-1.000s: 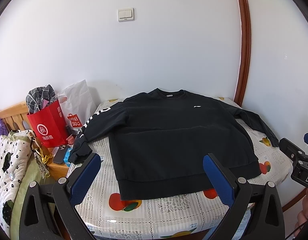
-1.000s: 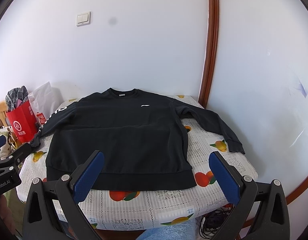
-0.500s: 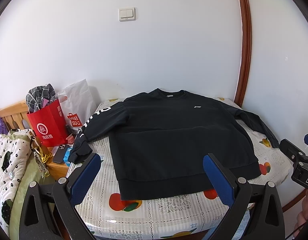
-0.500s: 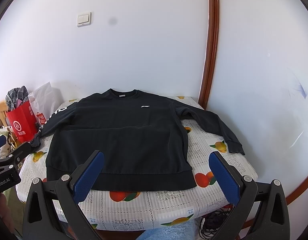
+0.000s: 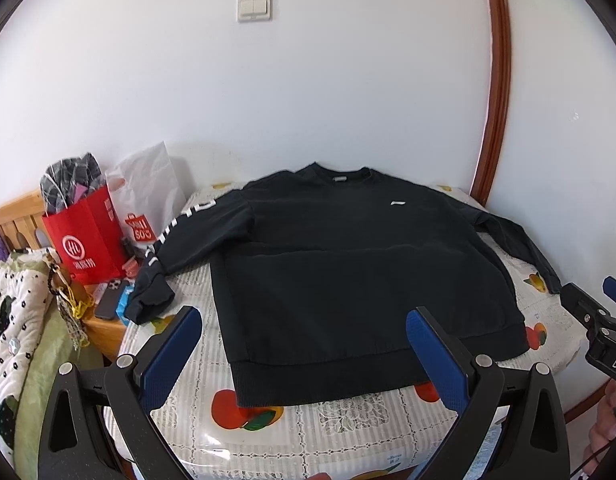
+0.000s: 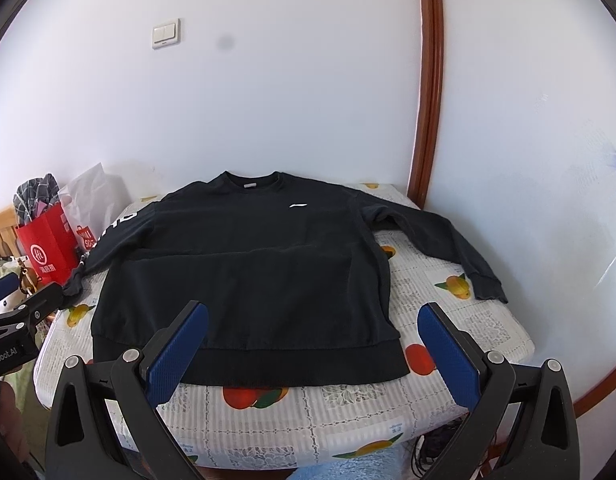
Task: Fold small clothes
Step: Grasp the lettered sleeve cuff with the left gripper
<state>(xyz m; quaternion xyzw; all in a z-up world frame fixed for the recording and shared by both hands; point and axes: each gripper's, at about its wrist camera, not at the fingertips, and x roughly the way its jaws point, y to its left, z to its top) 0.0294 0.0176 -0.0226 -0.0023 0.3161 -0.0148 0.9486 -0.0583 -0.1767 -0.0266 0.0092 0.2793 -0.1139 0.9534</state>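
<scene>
Right wrist view: black sweatshirt [image 6: 248, 272] flat on table [image 6: 448, 288], soft & floppy, best pinched at cuffs/hem; left gripper [image 5: 304, 356] & right gripper [image 6: 312, 352] both spread wide, empty.

Black sweatshirt [image 5: 348, 264] flat on table [image 5: 348, 432]

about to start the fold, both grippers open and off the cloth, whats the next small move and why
Probably bring the left hand-held gripper to the left sleeve cuff. The black sweatshirt lies flat and unfolded, that cuff droops over the table edge, and both hand-held grippers, the right too, hold nothing.
</scene>
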